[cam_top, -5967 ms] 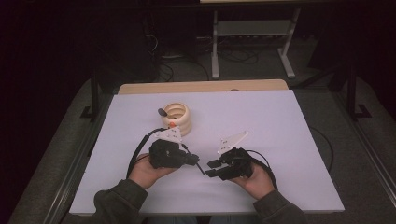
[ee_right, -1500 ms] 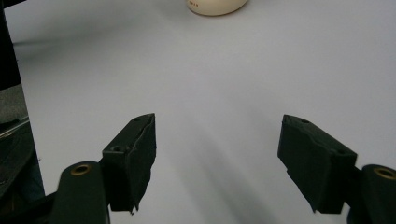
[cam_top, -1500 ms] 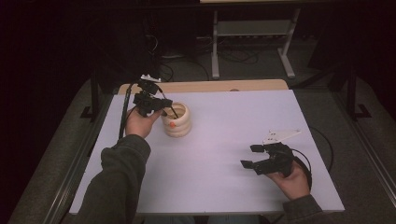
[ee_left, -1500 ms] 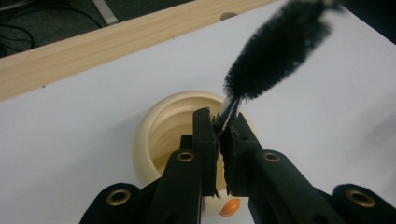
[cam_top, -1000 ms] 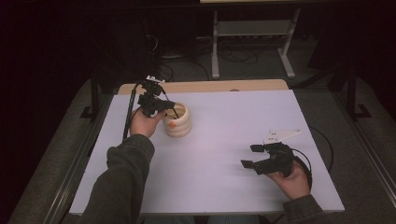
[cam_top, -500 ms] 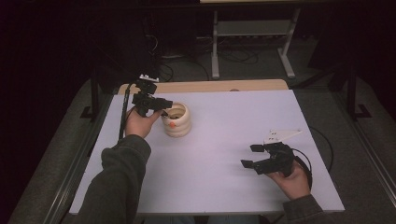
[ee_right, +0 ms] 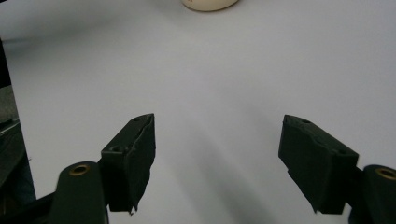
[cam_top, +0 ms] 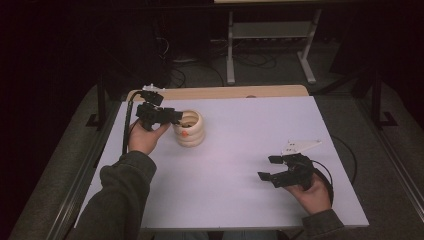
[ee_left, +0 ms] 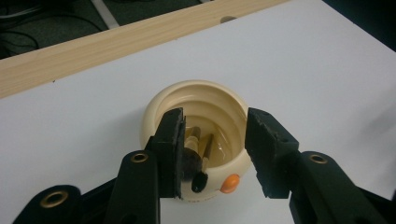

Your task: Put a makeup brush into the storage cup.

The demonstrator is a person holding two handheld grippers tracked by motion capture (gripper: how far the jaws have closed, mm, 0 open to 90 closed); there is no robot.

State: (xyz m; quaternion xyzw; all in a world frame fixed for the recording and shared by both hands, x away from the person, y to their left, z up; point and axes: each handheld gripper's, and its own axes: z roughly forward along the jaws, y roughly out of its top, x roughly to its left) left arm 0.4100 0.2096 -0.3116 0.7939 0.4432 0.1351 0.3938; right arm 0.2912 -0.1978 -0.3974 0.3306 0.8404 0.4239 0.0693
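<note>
High view: left tool (cam_top: 172, 116) at rim of cream ribbed cup (cam_top: 190, 131) on white bench (cam_top: 235, 165), far left; right tool (cam_top: 270, 167) idle. Left gripper view: jaws apart over cup, brushes (ee_left: 198, 154) inside (risk: nudging tips cup). Right gripper view: jaws wide, empty.

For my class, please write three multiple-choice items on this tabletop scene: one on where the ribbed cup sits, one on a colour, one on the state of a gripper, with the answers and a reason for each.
1. Where does the cream cup stand?
A. far left part of the table
B. near right corner
C. on the floor

2. What colour is the small knob on the cup's side?
A. blue
B. orange
C. green

3. How are the right gripper's jaws?
A. shut on the cup
B. shut on nothing
C. open

Answers: 1 A, it sits by the left gripper near the wooden strip. 2 B, orange in the left gripper view. 3 C, a wide gap over the bare table.
</note>
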